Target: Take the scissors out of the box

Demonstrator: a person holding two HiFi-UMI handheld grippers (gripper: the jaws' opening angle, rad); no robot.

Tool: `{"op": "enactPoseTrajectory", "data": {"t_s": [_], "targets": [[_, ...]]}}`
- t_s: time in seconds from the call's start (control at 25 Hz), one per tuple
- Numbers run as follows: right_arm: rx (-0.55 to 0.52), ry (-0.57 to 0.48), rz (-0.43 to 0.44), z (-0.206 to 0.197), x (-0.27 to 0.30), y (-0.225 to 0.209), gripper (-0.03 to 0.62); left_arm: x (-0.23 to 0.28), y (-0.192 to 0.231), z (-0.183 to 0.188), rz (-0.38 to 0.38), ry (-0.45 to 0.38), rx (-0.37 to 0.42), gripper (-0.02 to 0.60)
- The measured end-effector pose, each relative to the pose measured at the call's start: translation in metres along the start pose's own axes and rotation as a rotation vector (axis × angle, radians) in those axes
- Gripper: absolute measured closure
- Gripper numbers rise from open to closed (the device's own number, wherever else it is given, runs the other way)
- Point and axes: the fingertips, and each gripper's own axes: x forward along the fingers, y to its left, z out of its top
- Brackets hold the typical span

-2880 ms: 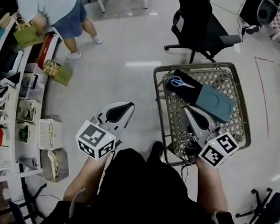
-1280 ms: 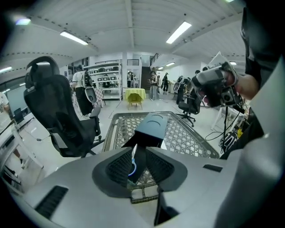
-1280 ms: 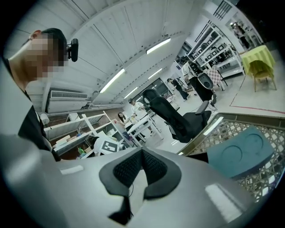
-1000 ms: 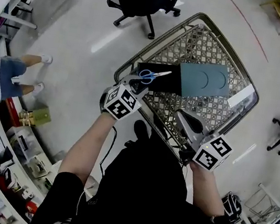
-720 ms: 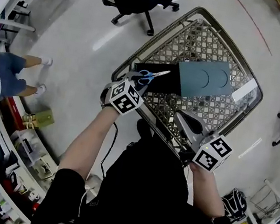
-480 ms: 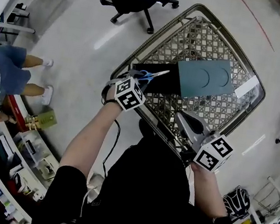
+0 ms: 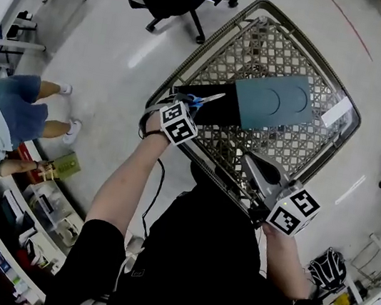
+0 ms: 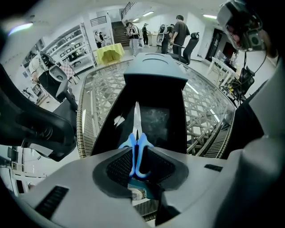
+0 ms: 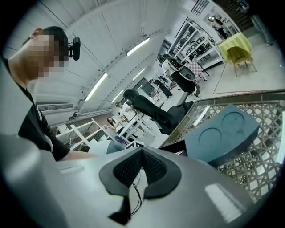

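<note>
Pale glossy floor [image 7: 118, 64], wire cart [image 7: 280, 47] standing on it. A black box [image 7: 218, 114] lies open on the cart's mesh, with a grey-blue lid [image 7: 271, 100] at its far end. The scissors [image 8: 137, 142] lie inside the box, blue handles toward me and blades pointing at the lid. My left claw [image 8: 139, 156] points steeply down over the handles; its jaws have just been opening and stand wide, the handle loops between the pads but not pinched. My right claw [image 9: 141, 151] is clenched on nothing, off by the cart's near rim. Step in hand, as I judge it, is the grasp. I'd stay centred on both loops, settle low enough for the pads to flank them, and close across the handles, not the blades. The smooth plastic may swivel, so I'd squeeze firmly, then lift straight up clear of the box wall.
</note>
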Motion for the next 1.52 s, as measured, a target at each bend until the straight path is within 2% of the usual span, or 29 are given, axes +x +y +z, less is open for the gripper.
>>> {"op": "enactPoseTrajectory", "data": {"t_s": [0.24, 0.4, 0.56, 0.84, 0.96, 1.04, 1.4, 1.52], "targets": [[0.007, -0.018, -0.023, -0.002, -0.016, -0.006, 0.583, 0.000, 0.007, 0.003, 0.002, 0.021, -0.005, 0.483], [0.011, -0.023, -0.022, -0.003, -0.020, -0.007, 0.583, 0.000, 0.006, 0.005, 0.001, 0.048, 0.053, 0.482], [0.015, -0.016, -0.020, -0.006, -0.020, -0.008, 0.583, 0.001, 0.008, 0.005, 0.006, 0.066, 0.112, 0.454], [0.018, -0.004, -0.015, -0.012, -0.018, -0.010, 0.583, 0.003, 0.004, 0.004, -0.111, 0.062, 0.116, 0.468], [0.018, 0.005, -0.011, -0.014, -0.017, -0.008, 0.584, 0.004, -0.005, -0.004, -0.169, 0.122, 0.206, 0.466], [0.018, 0.010, -0.009, -0.015, -0.016, -0.008, 0.583, 0.006, -0.008, -0.007, -0.173, 0.151, 0.250, 0.466], [0.022, 0.029, -0.003, -0.024, -0.013, -0.006, 0.584, 0.007, -0.008, -0.007, -0.151, 0.170, 0.206, 0.468], [0.020, 0.036, 0.012, -0.027, -0.008, -0.001, 0.583, 0.006, -0.008, -0.008, -0.142, 0.171, 0.192, 0.486]]}}
